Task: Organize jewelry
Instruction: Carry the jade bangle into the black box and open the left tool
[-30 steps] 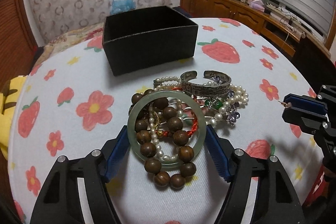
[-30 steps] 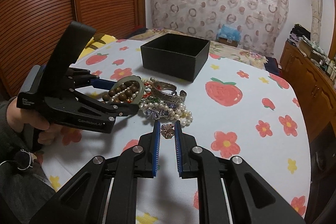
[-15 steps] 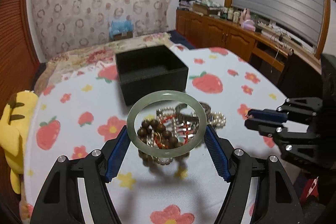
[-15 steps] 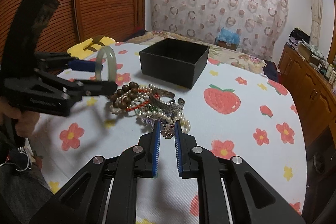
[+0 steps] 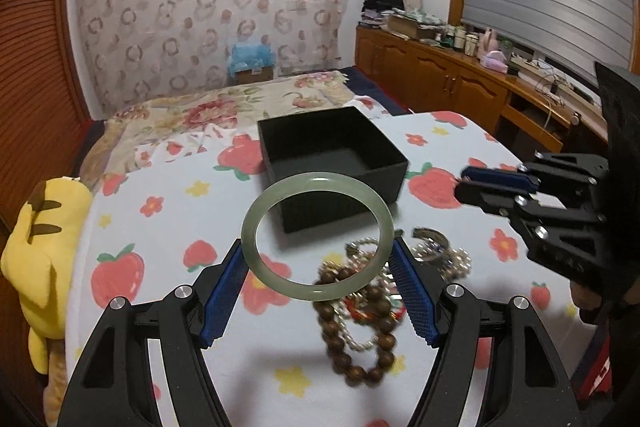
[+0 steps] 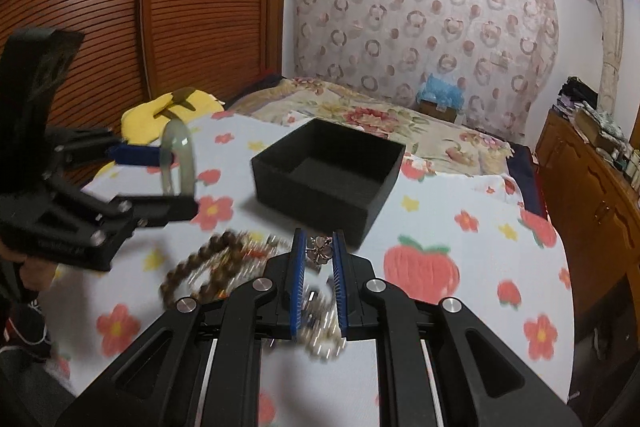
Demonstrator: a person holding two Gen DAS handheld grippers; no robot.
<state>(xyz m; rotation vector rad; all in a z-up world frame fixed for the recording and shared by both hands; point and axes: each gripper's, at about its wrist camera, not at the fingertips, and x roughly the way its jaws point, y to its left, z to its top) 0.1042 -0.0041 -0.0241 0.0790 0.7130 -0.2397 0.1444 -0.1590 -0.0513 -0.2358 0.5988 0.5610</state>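
Two claws carry pieces toward the box (image 5: 332,163): left claw (image 5: 318,267) spread wide, gripping the bangle (image 5: 316,237); right claw (image 6: 319,259) nearly closed on a flower charm (image 6: 319,251). Next: release over the box.

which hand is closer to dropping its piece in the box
Left, probably. Its tongs hold the bangle lifted just short of the box; the right tongs hold a flower charm lower, by the pile.

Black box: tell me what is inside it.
The black box shows only a bare dark floor in both views; no jewelry lies in the visible part. Its near wall hides the front strip of the floor, so that part cannot be checked.
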